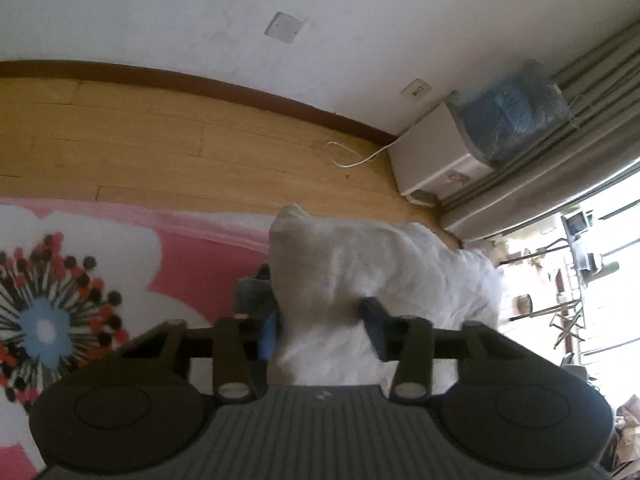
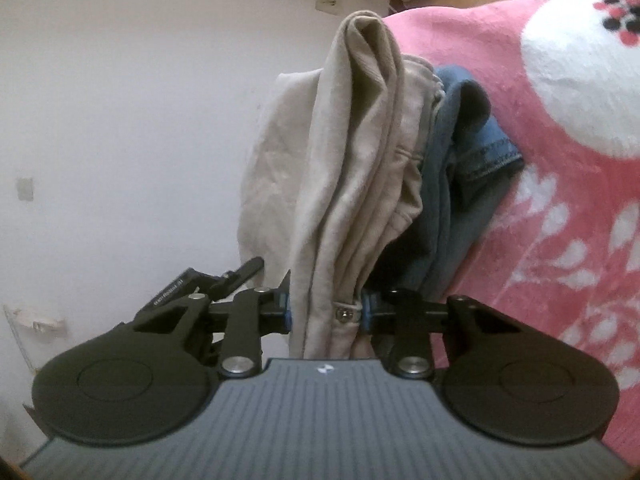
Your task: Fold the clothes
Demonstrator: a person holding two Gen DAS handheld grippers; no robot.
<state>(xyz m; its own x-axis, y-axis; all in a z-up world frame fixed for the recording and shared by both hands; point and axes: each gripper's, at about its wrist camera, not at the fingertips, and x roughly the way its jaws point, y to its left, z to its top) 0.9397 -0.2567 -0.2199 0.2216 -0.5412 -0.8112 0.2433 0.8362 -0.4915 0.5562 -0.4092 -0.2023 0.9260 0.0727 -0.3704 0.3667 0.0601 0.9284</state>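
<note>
Left wrist view: the left gripper [image 1: 320, 328] has its 2 fingers pressed into a bunched beige garment [image 1: 320, 280], one finger on each side of the fold, so it is clamped on the cloth. The blue pad of the near finger [image 1: 268, 332] shows only as a sliver at the edge of the cloth, and the other finger is blurred. The garment fills the middle of the picture and its far side washes out to white in the window glare, so its outline there is hard to make out. A scrap of blue denim [image 1: 252, 292] peeks out from behind the cloth, mostly hidden. Beyond lie a pink floral blanket [image 1: 192, 256], a wooden floor [image 1: 160, 140], a white box-shaped appliance [image 1: 436, 152] with a blue plastic-wrapped bundle [image 1: 516, 116] on it, and grey curtains [image 1: 580, 128].

Right wrist view: the right gripper [image 2: 326, 314] is closed on the same beige garment [image 2: 360, 160], gripping it at a waistband with a metal button [image 2: 343, 313] between the 2 blue-padded fingers. The cloth hangs in long folds away from the fingers, lifted clear of the pink blanket [image 2: 560, 240]. Blue jeans [image 2: 460, 152] lie crumpled on the blanket just beside it, partly covered by the beige folds. Part of the left gripper [image 2: 224, 280] pokes out from behind the cloth, its fingers cut off from sight. A white wall [image 2: 120, 120] fills the rest.
</note>
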